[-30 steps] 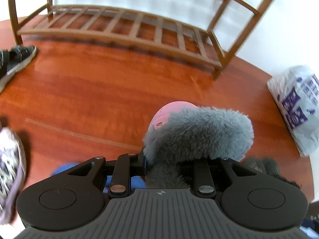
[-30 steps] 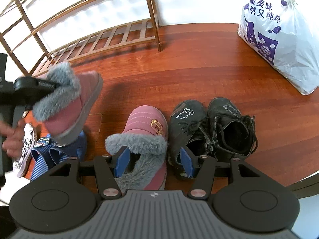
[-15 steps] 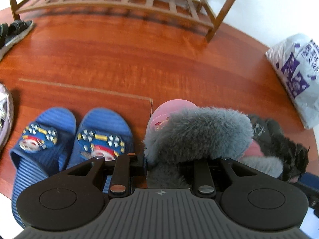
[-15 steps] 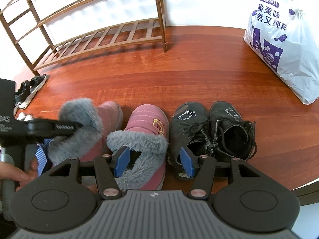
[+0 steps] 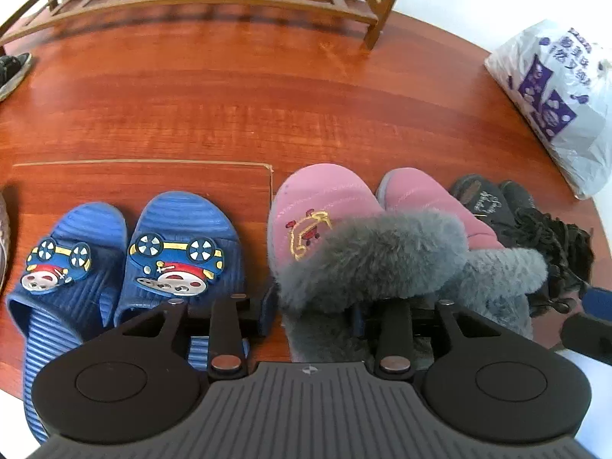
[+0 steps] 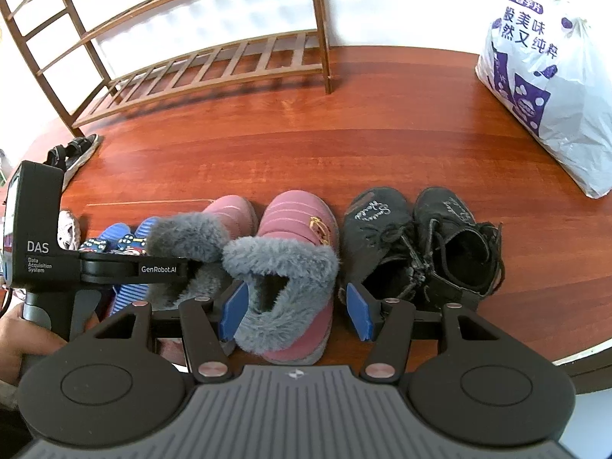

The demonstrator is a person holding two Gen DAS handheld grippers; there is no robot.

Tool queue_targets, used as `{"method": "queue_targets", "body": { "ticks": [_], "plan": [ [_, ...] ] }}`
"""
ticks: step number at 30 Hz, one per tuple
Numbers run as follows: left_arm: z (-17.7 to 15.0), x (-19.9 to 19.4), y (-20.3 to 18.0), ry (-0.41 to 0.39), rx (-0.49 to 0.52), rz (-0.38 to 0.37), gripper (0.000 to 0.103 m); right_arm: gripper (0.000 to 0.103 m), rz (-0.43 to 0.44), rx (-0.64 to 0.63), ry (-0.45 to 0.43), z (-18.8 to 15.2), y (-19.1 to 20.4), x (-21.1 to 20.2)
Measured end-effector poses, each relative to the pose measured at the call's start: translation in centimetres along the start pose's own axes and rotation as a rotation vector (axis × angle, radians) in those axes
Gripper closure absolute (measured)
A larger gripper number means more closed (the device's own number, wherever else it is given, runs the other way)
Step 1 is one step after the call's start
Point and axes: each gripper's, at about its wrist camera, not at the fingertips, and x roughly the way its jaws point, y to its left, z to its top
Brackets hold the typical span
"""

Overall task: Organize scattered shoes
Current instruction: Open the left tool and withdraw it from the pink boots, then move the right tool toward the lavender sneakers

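Far L: sandal [image 6: 74,152], black straps, pale sole, lying alone nr the rack's foot; well apart from the row.
Row L end: pale sneaker [image 6: 69,225], only a sliver visible, rest hidden behind L gripper body.
Blue slippers [image 5: 126,256]: pair, ribbed blue rubber, cartoon car badge on each strap, side by side, toes twd rack.
L pink boot [image 5: 325,225]: pink fabric, stitched ridges, gold/red embroidered motif on vamp, thick grey fur cuff; sole flat on floor, just R of blue slippers, touching its mate.
L gripper [image 5: 311,308]: jaws opening; fur cuff between them, L pad stands clear of the fur, R pad buried in the cuff, contact there can't tell. A hand [image 6: 23,340] holds its handle.
R pink boot [image 6: 294,264]: same make, gold buckle-like trim, grey fur collar open to view, dark inside.
R gripper [image 6: 294,306]: blue pads spread wide either side of R pink boot's heel, not touching it.
Black boots [image 6: 420,244]: pair, laced, white script on toes, laces loose, just R of pink pair.
Back: wooden shoe rack [image 6: 214,65], slatted shelves.
Far R: white plastic bag [image 6: 550,88], purple print, on wooden floor [image 6: 344,141].
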Motion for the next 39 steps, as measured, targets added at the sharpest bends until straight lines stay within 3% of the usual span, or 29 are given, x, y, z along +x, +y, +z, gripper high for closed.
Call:
{"method": "queue_targets", "body": {
  "ticks": [8, 20, 39],
  "plan": [
    [-0.1, -3.0, 2.3, -0.009, -0.014, -0.050, 0.052, 0.038, 0.046, -0.043, -0.015, 1.0, 2.3, 0.0],
    [1.0, -7.7, 6.5, -0.098, -0.009, -0.021, 0.045, 0.037, 0.112, -0.117, -0.011, 2.7, 8.0, 1.6],
    [2.6, -14.6, 21.1, -0.158, -0.044, 0.036, 0.044, 0.036, 0.157, -0.215, -0.006, 5.2, 22.1, 5.6]
  ]
}}
